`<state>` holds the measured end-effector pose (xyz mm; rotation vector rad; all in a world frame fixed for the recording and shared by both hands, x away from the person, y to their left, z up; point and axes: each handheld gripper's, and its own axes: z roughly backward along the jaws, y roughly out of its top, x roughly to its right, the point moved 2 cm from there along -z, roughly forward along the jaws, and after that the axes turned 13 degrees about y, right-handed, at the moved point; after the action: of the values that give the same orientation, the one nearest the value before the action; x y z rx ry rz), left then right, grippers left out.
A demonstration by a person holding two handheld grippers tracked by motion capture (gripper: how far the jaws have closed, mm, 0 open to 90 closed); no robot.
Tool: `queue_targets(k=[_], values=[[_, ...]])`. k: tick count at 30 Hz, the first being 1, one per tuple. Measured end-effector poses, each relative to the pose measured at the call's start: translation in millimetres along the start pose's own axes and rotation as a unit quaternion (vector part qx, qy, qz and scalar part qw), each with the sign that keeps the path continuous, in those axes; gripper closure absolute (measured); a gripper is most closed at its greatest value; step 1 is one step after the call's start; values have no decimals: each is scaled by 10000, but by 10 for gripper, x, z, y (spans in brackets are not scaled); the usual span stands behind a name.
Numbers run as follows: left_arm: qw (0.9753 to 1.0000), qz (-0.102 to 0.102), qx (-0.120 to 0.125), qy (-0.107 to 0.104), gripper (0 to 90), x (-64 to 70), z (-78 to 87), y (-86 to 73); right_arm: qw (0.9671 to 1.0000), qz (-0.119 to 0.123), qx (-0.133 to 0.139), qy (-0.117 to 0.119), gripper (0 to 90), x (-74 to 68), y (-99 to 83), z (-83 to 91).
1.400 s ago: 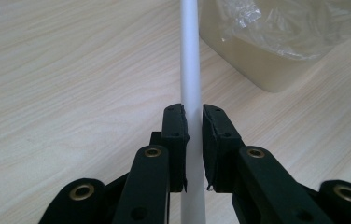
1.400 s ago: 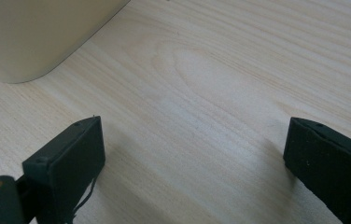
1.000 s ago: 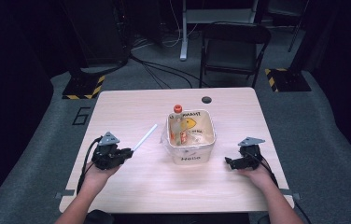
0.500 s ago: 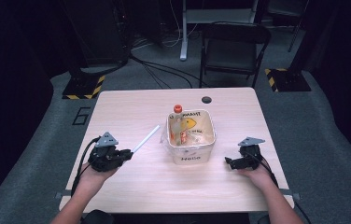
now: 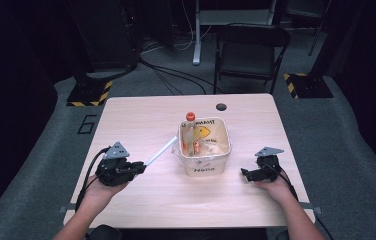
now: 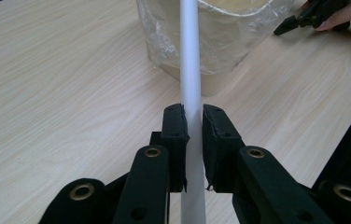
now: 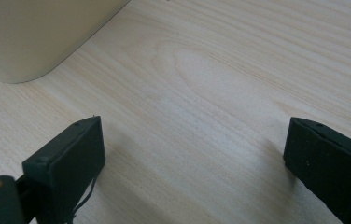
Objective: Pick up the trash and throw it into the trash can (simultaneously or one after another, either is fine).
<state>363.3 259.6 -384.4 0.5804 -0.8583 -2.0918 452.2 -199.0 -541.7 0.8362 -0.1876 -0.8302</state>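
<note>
A cream square bin (image 5: 205,149) lined with clear plastic stands mid-table, lettered "Hello" on its front, with a bottle with an orange cap (image 5: 191,131) and bits of litter inside. My left gripper (image 5: 138,166) is shut on a long white tube (image 5: 160,152) that slants up toward the bin's left rim. In the left gripper view the tube (image 6: 190,70) runs straight out between the pads (image 6: 176,135) toward the bin (image 6: 220,42). My right gripper (image 5: 244,173) rests on the table right of the bin, open and holding nothing (image 7: 192,154).
The wooden table (image 5: 141,120) has a round black cable hole (image 5: 221,106) near its far edge. A black folding chair (image 5: 248,50) stands beyond the table. The bin's rounded corner (image 7: 33,32) lies close ahead of the right gripper.
The left hand has drawn slightly toward the table's front edge with the tube still held. The right gripper has not moved.
</note>
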Motion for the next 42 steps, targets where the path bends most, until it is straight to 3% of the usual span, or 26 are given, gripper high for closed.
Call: queue_targets(k=[18,26,36,42], values=[[9994,-264,20,-212,798,172,-85,163,10000,2,-1,0,44,0,0,0],[9992,-298,116,-256,797,237,-166,286,10000,-2,-1,3,44,1,0,-1],[9988,-374,62,-304,797,316,-290,399,10000,4,-2,2,44,1,0,0],[9987,-318,75,-385,796,344,-382,499,10000,1,-4,18,44,1,1,-1]])
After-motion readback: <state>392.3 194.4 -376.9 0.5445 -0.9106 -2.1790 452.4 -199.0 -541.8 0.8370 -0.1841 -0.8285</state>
